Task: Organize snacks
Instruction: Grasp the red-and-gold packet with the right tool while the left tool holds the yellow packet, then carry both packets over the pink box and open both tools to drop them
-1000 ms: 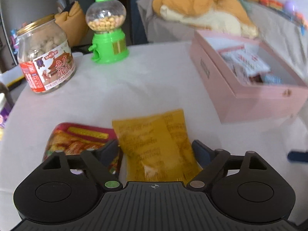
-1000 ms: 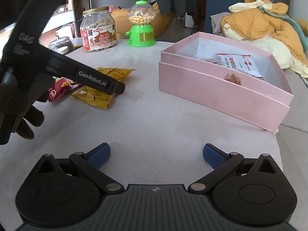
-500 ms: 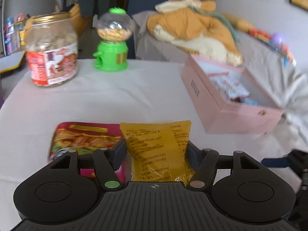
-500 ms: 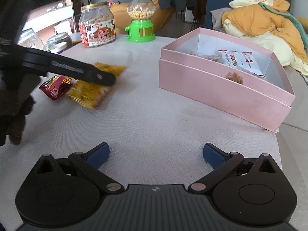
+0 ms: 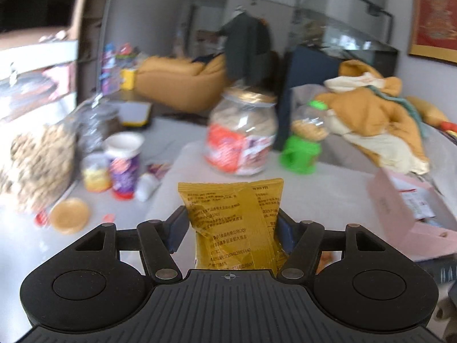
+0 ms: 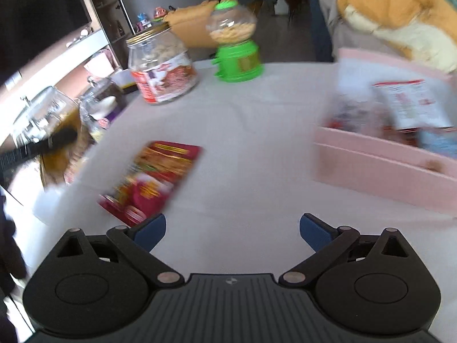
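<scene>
Left gripper (image 5: 230,223) had its jaws clamped on the yellow snack packet (image 5: 232,223), lifted off the counter (image 6: 251,131); right gripper (image 6: 232,228) was released, so I'd swing gently over the pink box (image 6: 385,154) before dropping.

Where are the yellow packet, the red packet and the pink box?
yellow packet (image 5: 228,223): left wrist view, middle of its printed face.
red packet (image 6: 154,177): right wrist view, centre of the wrapper.
pink box (image 6: 380,165): right wrist view, near side wall.
</scene>
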Demonstrator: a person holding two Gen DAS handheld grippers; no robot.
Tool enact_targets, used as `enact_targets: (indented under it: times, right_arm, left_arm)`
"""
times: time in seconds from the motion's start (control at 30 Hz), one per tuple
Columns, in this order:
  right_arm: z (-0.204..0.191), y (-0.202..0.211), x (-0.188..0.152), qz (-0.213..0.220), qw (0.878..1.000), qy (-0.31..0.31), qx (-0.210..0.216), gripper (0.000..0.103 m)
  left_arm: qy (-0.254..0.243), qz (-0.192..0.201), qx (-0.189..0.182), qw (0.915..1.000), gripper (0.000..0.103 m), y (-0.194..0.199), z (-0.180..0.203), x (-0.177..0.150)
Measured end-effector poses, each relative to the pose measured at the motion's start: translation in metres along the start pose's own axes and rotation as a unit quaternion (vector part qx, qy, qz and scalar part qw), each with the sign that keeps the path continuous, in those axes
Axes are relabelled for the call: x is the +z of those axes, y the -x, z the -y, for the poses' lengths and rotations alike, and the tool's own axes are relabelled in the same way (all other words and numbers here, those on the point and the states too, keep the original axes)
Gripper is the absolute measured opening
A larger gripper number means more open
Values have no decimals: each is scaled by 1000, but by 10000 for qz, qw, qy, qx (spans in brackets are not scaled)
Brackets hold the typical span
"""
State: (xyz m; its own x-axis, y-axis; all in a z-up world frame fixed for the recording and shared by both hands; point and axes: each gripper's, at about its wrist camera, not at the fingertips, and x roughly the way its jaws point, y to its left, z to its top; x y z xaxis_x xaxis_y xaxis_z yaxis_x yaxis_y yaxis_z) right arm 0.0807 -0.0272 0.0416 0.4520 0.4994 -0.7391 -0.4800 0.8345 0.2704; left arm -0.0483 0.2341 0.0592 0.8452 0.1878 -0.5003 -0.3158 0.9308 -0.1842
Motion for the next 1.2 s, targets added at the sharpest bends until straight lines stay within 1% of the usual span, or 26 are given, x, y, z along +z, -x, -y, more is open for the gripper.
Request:
enact_targets:
  times: [0.1,0.13,0.2,0.23,0.27,0.33,0.4,0.43,0.5,0.53,0.57,0.6,0.67,0.73,0.83,0.9,1.03,1.1,1.2]
  right_arm:
    - [-25,-30,19,-301,9986,-366,252,101]
    - [-33,-41,24,-405,9978,-452,275,101]
    - [-51,-64,33,-585,9966,-561,175,101]
    - [-60,-71,35,-544,9972,-512,-6,102]
    - [-71,-77,37,-440,9981,-380,-194,102]
    - [-93,-91,39,-428,9983,106,-371,102]
    - [-112,-101,33,-393,9937,720,-765,103]
    - [-119,-101,28,-331,9915,990,-775,101]
    - [-124,-94,17,-266,9874,1410,-674,94]
    - [-124,-89,14,-262,9860,1540,-582,86]
    - [-124,-82,11,-282,9834,1711,-532,75]
    - [-123,-72,6,-285,9797,1913,-534,71]
    - [-115,-59,-3,-314,9764,2063,-566,68]
    - [-99,-43,-9,-379,9766,2055,-503,67]
    - [-66,-15,-20,-389,9811,1832,-496,65]
    - [-43,6,-26,-308,9849,1627,-501,64]
    - [-3,43,-36,-123,9899,1282,-590,64]
    - [14,64,-42,-20,9919,1123,-591,64]
    - [34,95,-52,247,9925,992,-668,64]
  left_arm:
    - [155,-167,196,9995,69,1,-18,-13]
    - [206,-214,222,9993,69,1,-22,-17]
    - [318,-294,198,9989,69,0,-31,-20]
    - [355,-324,197,9986,69,0,-35,-21]
    - [371,-342,213,9985,69,1,-36,-22]
    - [368,-376,218,9984,69,0,-35,-23]
    - [375,-410,140,9984,69,-2,-35,-25]
    - [369,-424,78,9984,70,-2,-33,-25]
    - [349,-462,-39,9983,70,-2,-29,-28]
    - [327,-492,-104,9982,70,-1,-24,-28]
    - [303,-521,-185,9980,70,-1,-19,-29]
    - [289,-543,-270,9977,70,-1,-15,-30]
    - [266,-590,-483,9967,70,0,-4,-31]
    - [207,-686,-757,9945,69,1,10,-35]
    - [-13,-893,-1088,9900,69,2,37,-43]
    - [-211,-1030,-1298,9860,69,3,59,-50]
    - [-682,-1222,-1743,9747,69,7,106,-56]
    - [-878,-1224,-1970,9688,69,13,127,-54]
    - [-1109,-1078,-2327,9602,69,26,159,-36]
